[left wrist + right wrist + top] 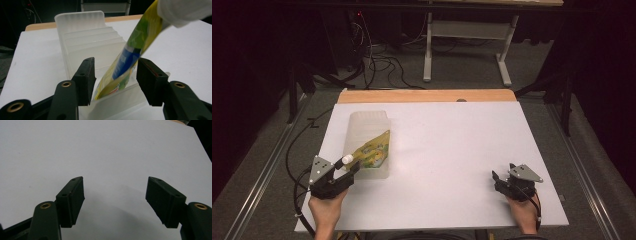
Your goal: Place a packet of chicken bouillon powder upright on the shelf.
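Right gripper (pixel 115 202) — fingers (pixel 71 201) spread wide, over bare white table (pixel 100 150)

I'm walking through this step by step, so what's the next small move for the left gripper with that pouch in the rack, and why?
Probably draw the left gripper straight back. Its jaws stand open on either side of the yellow pouch, not pinching it, and the pouch already leans in a slot of the clear rack with its white cap up. The right gripper sits open over bare table.
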Action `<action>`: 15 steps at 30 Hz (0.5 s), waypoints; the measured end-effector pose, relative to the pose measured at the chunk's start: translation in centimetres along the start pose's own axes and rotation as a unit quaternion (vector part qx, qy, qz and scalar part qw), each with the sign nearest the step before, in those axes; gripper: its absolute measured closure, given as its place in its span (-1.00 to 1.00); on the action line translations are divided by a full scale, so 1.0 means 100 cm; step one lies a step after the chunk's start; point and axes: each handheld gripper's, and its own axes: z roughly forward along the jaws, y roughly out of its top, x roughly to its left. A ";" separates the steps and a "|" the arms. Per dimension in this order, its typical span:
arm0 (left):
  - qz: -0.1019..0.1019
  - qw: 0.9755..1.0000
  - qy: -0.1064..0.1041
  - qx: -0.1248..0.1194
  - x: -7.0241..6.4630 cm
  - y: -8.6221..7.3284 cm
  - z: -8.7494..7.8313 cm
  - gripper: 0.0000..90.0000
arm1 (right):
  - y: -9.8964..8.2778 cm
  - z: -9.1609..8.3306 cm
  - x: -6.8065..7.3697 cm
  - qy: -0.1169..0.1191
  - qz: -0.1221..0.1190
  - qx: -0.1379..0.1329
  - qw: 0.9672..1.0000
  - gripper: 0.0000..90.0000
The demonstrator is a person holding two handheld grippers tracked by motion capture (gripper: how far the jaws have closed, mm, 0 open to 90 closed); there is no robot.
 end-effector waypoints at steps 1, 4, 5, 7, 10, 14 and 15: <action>0.000 1.000 0.000 0.000 0.000 0.000 0.000 0.09 | 0.000 0.000 0.000 0.000 0.000 0.000 1.000 -0.30; -0.004 1.000 0.008 -0.008 -0.002 -0.004 -0.006 0.08 | 0.000 0.000 0.000 -0.001 -0.001 -0.001 1.000 -0.30; -0.005 1.000 0.008 -0.010 -0.003 -0.005 -0.008 0.08 | 0.000 0.000 0.000 -0.001 -0.001 -0.001 1.000 -0.30; -0.005 1.000 0.010 -0.011 -0.004 -0.007 -0.011 0.08 | 0.000 0.001 0.000 0.000 -0.003 -0.002 1.000 -0.30; -0.008 1.000 0.007 -0.014 -0.006 -0.009 -0.014 0.08 | 0.000 0.000 0.000 0.000 0.000 0.001 1.000 -0.30; -0.006 1.000 0.010 -0.016 -0.011 -0.011 -0.015 0.08 | 0.000 0.000 0.000 0.000 -0.001 0.000 1.000 -0.29; -0.007 1.000 0.011 -0.016 -0.011 -0.012 -0.015 0.07 | 0.000 0.000 0.000 0.002 -0.001 -0.001 1.000 -0.29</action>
